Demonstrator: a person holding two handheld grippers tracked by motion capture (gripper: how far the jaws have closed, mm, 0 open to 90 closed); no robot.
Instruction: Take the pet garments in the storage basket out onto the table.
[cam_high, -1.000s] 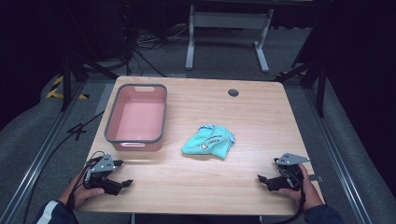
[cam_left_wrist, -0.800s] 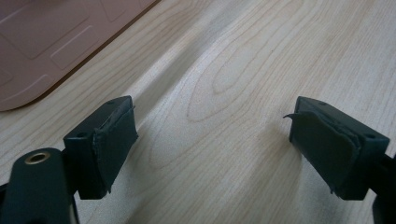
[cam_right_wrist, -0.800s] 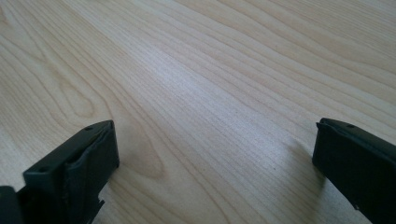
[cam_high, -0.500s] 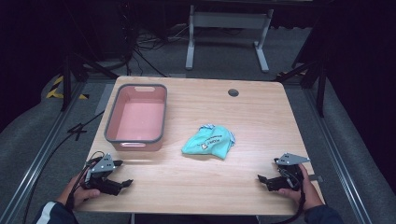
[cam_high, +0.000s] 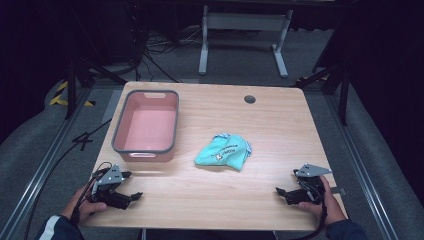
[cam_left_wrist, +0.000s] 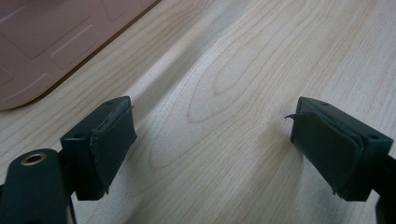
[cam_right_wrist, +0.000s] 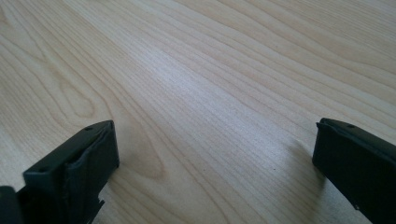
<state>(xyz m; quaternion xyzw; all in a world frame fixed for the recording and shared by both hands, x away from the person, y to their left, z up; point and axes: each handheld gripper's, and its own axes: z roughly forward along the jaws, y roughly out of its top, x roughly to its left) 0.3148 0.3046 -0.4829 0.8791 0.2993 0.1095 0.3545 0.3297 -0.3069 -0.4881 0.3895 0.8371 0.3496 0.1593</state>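
Observation:
A crumpled teal cloth pouch (cam_high: 223, 152) with a white label lies near the middle of the wooden table (cam_high: 250, 130). A pink bin with a grey rim (cam_high: 146, 126) stands to its left, and its pink base corner (cam_left_wrist: 46, 42) fills the upper left of the left gripper view. My left gripper (cam_high: 134, 197) rests at the table's front left, held by a hand, its jaws wide apart with bare wood between them (cam_left_wrist: 210, 135). My right gripper (cam_high: 280, 191) rests at the front right, pointing left, open over bare wood (cam_right_wrist: 215, 158).
A round cable hole (cam_high: 249, 99) sits near the table's far edge. Behind the table stand a grey metal frame (cam_high: 240, 30) and cables on the dark floor. Black cables (cam_high: 75, 145) run down the left side.

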